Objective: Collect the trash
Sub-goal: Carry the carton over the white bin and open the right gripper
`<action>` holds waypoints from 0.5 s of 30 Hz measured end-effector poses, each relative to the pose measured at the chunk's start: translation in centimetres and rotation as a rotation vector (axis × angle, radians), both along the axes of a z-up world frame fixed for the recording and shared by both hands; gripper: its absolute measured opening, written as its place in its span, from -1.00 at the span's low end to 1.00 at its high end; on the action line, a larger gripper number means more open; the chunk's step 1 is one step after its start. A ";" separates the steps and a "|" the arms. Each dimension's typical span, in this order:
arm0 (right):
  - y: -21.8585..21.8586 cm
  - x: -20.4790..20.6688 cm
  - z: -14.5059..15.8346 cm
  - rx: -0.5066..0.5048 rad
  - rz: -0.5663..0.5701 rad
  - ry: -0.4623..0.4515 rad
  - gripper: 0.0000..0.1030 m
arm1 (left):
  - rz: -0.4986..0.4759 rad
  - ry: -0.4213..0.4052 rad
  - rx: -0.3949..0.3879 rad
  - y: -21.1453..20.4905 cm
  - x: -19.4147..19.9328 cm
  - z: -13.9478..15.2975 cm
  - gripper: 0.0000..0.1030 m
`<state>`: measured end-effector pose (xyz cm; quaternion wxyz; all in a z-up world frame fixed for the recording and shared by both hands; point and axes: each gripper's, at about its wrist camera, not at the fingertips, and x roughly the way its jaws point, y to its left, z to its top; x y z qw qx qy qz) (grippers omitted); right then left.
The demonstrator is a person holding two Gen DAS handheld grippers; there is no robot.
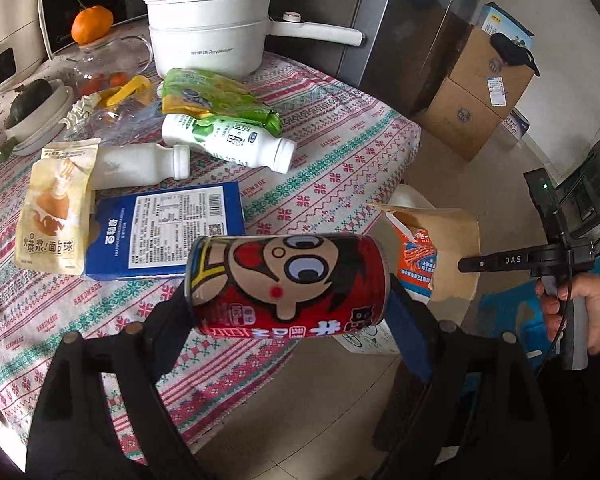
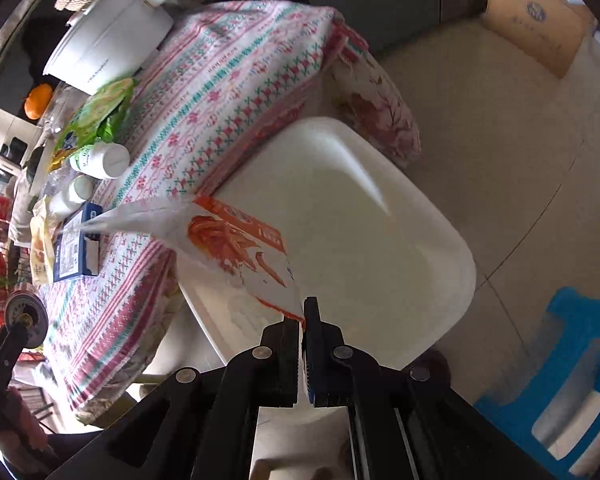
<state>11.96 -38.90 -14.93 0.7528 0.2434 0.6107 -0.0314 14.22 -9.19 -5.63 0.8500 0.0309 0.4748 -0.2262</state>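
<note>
You gripped the red can [image 1: 288, 286] endwise in wide left fingers [image 1: 168, 312]; your right fingers [image 2: 296, 344] pinched the paper bag [image 2: 236, 248] shut, needing opening first.

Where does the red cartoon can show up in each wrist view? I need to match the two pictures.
Left wrist: the red can lies sideways at lower centre, clamped end to end in the left gripper.
Right wrist: only its metal end shows, at the far left edge.
Shared landmark: the blue box on the patterned tablecloth.
</note>
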 end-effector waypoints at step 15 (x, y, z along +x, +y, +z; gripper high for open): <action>-0.3 -1.8 -4.9 0.102 -0.006 0.191 -0.93 | -0.109 -0.007 0.030 -4.6 -1.0 -1.3 0.71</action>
